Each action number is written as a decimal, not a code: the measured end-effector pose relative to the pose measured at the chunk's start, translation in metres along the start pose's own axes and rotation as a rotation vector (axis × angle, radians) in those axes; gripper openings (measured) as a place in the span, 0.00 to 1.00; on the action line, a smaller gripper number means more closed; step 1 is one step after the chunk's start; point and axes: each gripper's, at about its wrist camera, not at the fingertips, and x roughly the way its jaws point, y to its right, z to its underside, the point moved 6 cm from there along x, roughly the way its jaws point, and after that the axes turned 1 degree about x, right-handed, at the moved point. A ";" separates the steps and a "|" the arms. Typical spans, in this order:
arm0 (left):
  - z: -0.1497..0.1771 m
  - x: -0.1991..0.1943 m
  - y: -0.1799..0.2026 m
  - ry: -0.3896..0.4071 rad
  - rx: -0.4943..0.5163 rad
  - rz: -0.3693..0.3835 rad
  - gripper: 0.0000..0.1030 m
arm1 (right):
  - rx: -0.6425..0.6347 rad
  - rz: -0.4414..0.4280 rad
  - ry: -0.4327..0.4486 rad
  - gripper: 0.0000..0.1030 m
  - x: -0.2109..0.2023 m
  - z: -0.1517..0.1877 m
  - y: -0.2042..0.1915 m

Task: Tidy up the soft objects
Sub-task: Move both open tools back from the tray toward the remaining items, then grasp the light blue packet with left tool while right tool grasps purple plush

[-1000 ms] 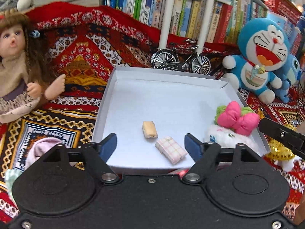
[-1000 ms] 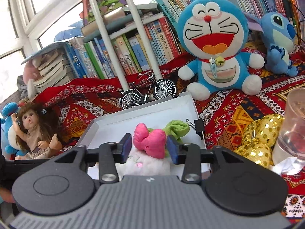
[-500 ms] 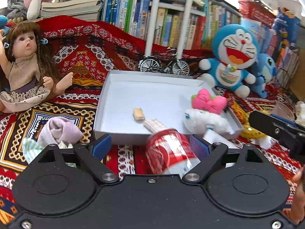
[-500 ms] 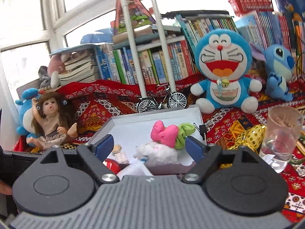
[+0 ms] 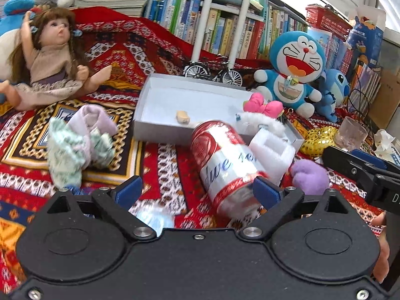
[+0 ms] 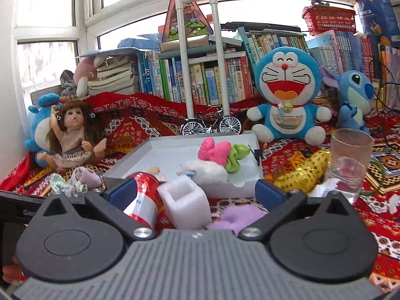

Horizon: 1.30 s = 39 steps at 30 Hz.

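Note:
A white plush with a pink bow (image 5: pixel 265 107) (image 6: pixel 215 150) lies in the white box tray (image 5: pixel 160 130) (image 6: pixel 125 172), beside a small tan piece (image 5: pixel 182 117). On the cloth in front of the tray lie a white foam block (image 5: pixel 272 150) (image 6: pixel 185 200), a purple plush (image 5: pixel 310 175) (image 6: pixel 240 215) and a bundle of socks (image 5: pixel 80 140) (image 6: pixel 75 180). My left gripper (image 5: pixel 196 190) is opening; a red and white can (image 5: pixel 225 165) lies between its fingers, and the pads do not press on it. My right gripper (image 6: pixel 196 191) is opening too, holding nothing.
A glass (image 6: pixel 350 157) and a gold sequined thing (image 6: pixel 300 172) sit right of the tray. A doll (image 5: pixel 50 62) sits at the left; a blue cat plush (image 5: pixel 295 75), a blue alien plush (image 6: pixel 355 100) and a model bicycle (image 5: pixel 215 72) stand behind, before shelves of books.
Both grippers have pulled back from the tray and their jaws have widened. The right one let go of the bow plush, which stays in the tray. The can and foam block came into view.

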 end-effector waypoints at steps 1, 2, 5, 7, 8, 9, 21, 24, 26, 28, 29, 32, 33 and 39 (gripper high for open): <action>0.003 -0.002 -0.001 0.004 -0.003 -0.004 0.92 | -0.006 0.012 0.003 1.00 -0.003 0.003 0.001; 0.007 -0.006 -0.002 0.013 -0.005 -0.007 0.92 | -0.009 0.024 0.005 1.00 -0.005 0.006 0.003; 0.014 -0.014 -0.002 0.038 0.017 -0.020 0.93 | -0.004 0.057 0.002 1.00 -0.011 0.016 0.008; 0.019 -0.019 -0.001 0.059 0.051 -0.037 0.95 | -0.002 0.073 -0.003 1.00 -0.014 0.024 0.010; 0.022 -0.022 0.000 0.071 0.070 -0.045 0.95 | -0.004 0.084 -0.005 1.00 -0.015 0.027 0.012; 0.023 -0.023 0.002 0.078 0.085 -0.051 0.95 | -0.009 0.095 -0.008 1.00 -0.016 0.030 0.013; 0.056 -0.025 0.001 0.059 0.129 -0.092 0.95 | -0.060 0.202 -0.061 1.00 -0.020 0.065 0.022; 0.062 -0.024 0.000 0.050 0.135 -0.096 0.95 | -0.064 0.212 -0.079 1.00 -0.020 0.071 0.023; 0.064 -0.024 0.001 0.051 0.143 -0.099 0.95 | -0.067 0.217 -0.088 1.00 -0.019 0.074 0.024; 0.066 -0.024 0.002 0.051 0.155 -0.103 0.96 | -0.073 0.224 -0.093 1.00 -0.019 0.077 0.024; 0.067 -0.024 0.002 0.052 0.159 -0.105 0.96 | -0.075 0.228 -0.094 1.00 -0.019 0.078 0.024; 0.069 -0.025 0.004 0.051 0.170 -0.108 0.96 | -0.077 0.223 -0.100 1.00 -0.020 0.081 0.023; 0.070 -0.025 0.005 0.051 0.173 -0.108 0.96 | -0.076 0.222 -0.103 1.00 -0.019 0.083 0.022; 0.072 -0.027 0.006 0.018 0.166 -0.067 0.84 | -0.083 0.218 -0.118 1.00 -0.016 0.086 0.021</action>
